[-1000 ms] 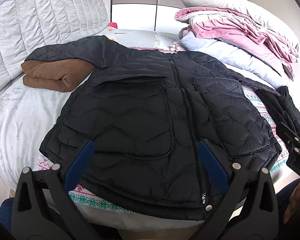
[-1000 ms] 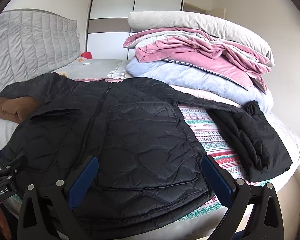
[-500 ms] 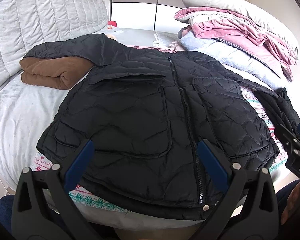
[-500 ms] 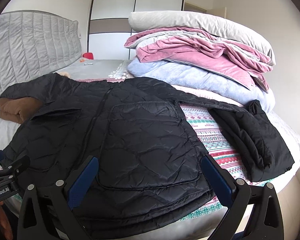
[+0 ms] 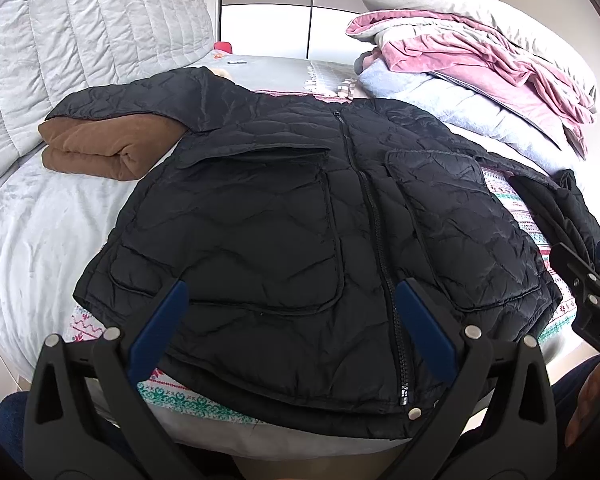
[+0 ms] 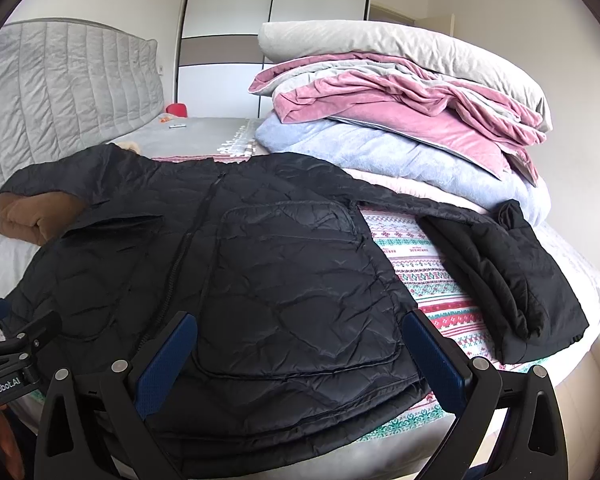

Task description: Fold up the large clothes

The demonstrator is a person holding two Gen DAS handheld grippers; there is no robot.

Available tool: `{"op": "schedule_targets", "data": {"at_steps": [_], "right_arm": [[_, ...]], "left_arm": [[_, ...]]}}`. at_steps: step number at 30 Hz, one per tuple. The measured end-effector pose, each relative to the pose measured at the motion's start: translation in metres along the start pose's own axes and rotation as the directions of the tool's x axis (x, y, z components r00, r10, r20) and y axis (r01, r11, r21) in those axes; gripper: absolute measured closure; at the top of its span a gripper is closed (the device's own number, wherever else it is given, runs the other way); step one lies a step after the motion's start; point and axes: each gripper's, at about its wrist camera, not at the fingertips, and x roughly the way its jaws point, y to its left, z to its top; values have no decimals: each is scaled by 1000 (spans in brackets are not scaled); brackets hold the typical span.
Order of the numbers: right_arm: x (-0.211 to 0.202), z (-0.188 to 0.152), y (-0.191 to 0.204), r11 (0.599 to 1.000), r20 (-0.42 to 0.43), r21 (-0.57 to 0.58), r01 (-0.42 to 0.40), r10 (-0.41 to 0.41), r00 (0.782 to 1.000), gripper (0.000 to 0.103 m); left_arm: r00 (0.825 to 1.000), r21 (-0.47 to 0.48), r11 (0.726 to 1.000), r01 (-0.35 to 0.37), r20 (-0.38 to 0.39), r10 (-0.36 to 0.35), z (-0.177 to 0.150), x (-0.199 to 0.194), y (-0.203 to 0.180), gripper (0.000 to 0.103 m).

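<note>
Grippers are both hanging released at the near edge of the bed, jaws spread wide and gripping nothing. The left gripper (image 5: 288,320) is hovering over the hem beside the zip, and the right gripper (image 6: 300,354) is hovering over the hem on the other side of the zip, so the pair are bracketing the bottom of the black quilted puffer jacket (image 5: 300,220), probably ready for a first fold.

That jacket is lying front-up and zipped, spread flat across a patterned red-and-green knitted blanket (image 6: 420,280) on the grey bed (image 5: 40,240), collar pointing away towards the wardrobe. Laying it flat like this is giving both grippers clear access to the hem and sleeves.

Its left-hand sleeve is draping over a folded brown fleece blanket (image 5: 100,148), which is lifting it off the bed. The right wrist view is showing what the left view mostly cuts off: the other sleeve (image 6: 500,272) is running out sideways and ending in a bunched heap near the bed's edge, below a stack of pink, pale blue and grey bedding (image 6: 400,112). The left wrist view, in turn, is showing the zip's bottom end and a snap at the hem more plainly.
</note>
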Motion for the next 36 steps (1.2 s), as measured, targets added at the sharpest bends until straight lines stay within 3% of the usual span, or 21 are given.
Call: {"op": "schedule_targets", "data": {"at_steps": [10,14,17,19,23,24,26,28,30,34,36], "right_arm": [[5,1,-7,999,-11,11,-33,33,999,0],[19,3,-37,994,-48,98,-50,54,997,0],[37,3,-71,984,-98,174,-27,45,994,0],[50,0,-94,966,-140,251,-54,91,986,0],[84,-18,-148,874,-219,477,-95,223,950,0],[88,-22,-154,870,-244,483,-94,237,940,0],[103,-32,-169,818,-287,565,-111,320,903,1],[112,-43,-181,770,-287,629,-107,358,889,5],[122,-50,-188,738,-286,666,-110,389,876,16],[135,-56,-184,702,-321,701,-123,464,826,36],[141,-61,-183,697,-334,708,-111,470,817,55]], "left_arm": [[999,12,1000,-27,-17,27,1,3,5,0],[997,-19,997,-75,-9,75,4,2,27,0],[988,-45,987,-155,-31,153,5,4,54,0],[984,-107,978,-179,-42,176,3,9,78,0],[962,-158,951,-265,-107,250,-7,22,114,1],[957,-163,946,-280,-131,261,-9,27,120,1],[951,-167,943,-286,-166,259,-13,35,130,2],[949,-180,944,-278,-206,240,-15,37,133,3],[950,-217,943,-251,-240,198,-18,41,138,9],[949,-265,937,-226,-278,149,-20,50,142,20],[949,-288,937,-197,-296,108,-21,57,144,37]]}}
